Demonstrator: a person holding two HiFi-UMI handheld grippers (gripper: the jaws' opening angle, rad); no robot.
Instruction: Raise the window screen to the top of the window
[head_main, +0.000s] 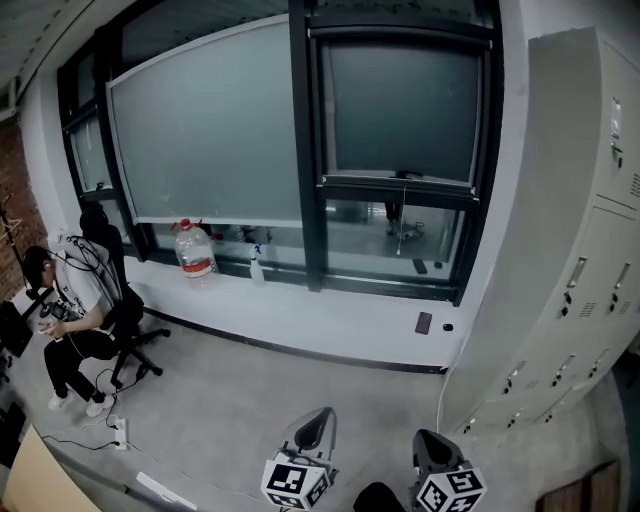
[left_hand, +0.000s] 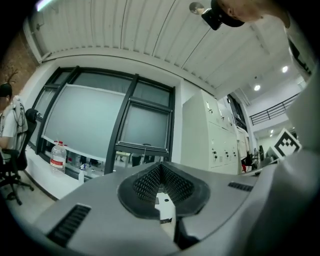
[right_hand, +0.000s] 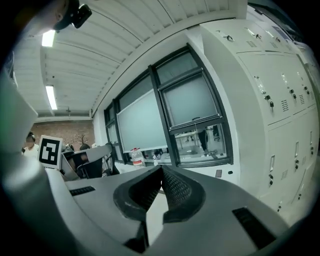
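Two grippers sit low at the near edge of the head view, the left gripper (head_main: 312, 428) and the right gripper (head_main: 432, 447), each with its jaws pressed together at the tips and nothing between them, both well apart from the window. Beyond the grey floor a white sill (head_main: 330, 322) carries a water bottle (head_main: 195, 252) and a small spray bottle (head_main: 256, 266), with a seated person (head_main: 70, 310) far left and grey lockers (head_main: 570, 250) at right. Farthest, the window screen (head_main: 400, 110) covers the upper part of the narrow right pane, its bottom bar above clear glass, beside a wider screen (head_main: 205, 130)
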